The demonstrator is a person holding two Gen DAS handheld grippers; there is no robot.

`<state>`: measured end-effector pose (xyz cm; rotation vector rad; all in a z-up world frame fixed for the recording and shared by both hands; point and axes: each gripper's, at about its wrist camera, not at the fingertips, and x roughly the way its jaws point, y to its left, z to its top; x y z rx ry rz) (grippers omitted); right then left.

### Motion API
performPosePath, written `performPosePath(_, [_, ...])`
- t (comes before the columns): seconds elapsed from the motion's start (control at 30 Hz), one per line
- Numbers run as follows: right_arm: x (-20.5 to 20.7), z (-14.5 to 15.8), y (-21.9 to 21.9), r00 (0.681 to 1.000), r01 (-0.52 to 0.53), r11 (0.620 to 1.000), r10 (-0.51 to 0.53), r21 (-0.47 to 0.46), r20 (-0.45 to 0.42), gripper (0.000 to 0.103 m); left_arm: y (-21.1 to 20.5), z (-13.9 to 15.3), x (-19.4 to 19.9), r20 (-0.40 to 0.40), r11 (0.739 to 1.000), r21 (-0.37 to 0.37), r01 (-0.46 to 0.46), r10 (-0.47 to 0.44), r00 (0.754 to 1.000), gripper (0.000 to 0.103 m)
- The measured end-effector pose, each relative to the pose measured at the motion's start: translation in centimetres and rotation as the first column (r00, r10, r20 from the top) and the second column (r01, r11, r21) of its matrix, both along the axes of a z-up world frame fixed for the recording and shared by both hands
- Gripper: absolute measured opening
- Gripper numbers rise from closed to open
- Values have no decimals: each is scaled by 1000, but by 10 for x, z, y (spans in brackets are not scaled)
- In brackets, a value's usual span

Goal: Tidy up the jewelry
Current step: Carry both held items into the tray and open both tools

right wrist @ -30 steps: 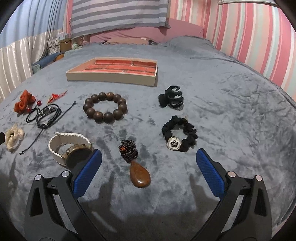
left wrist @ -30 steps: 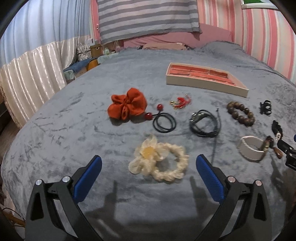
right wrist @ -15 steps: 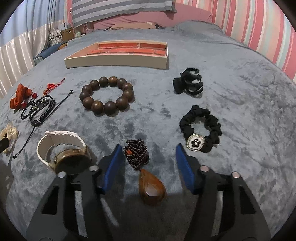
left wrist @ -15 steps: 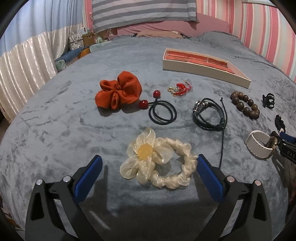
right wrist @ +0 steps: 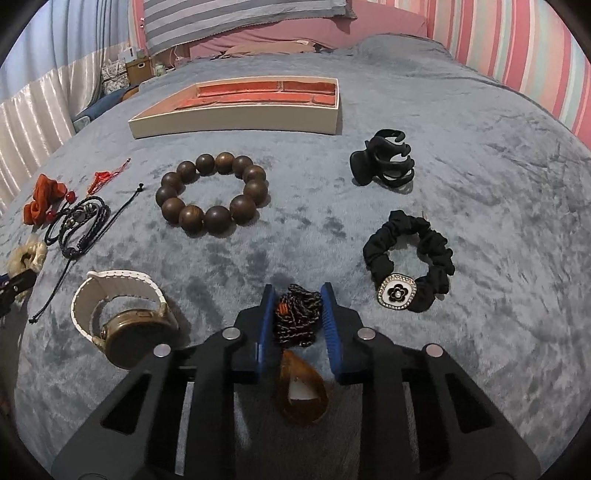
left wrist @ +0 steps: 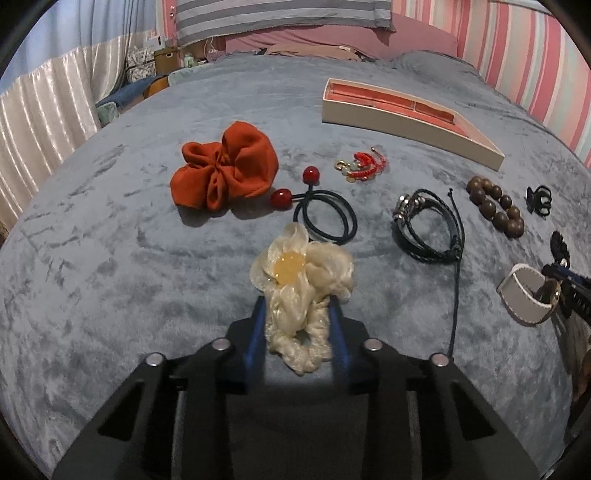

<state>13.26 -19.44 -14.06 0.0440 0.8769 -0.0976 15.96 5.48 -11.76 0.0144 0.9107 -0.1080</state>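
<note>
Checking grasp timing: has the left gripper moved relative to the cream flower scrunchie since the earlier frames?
Yes. The left gripper advanced over the cream flower scrunchie; its jaws have just been closing and now pinch it.

Grey plush bedspread [left wrist: 110, 258], striped pillow [left wrist: 280, 14], pink-striped wall [right wrist: 517, 48], pale satin curtain [left wrist: 48, 107]

Both grippers have just closed: the left gripper [left wrist: 297, 317] now squeezes the cream scrunchie [left wrist: 301, 295], the right gripper [right wrist: 297, 314] the beaded cord [right wrist: 297, 319]
</note>
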Motion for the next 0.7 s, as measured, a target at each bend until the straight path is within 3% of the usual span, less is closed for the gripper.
performPosePath(0.17, [-4, 3, 4, 1000, -16, 1000, 16, -8, 22, 24, 1, 1, -2, 7, 1000, -6, 4, -4, 1000, 16])
performPosePath(0.7, [-3, 14, -2, 999, -32, 999, 31, 24, 45, 24, -6, 21, 0, 76, 997, -39, 65, -62, 995, 11])
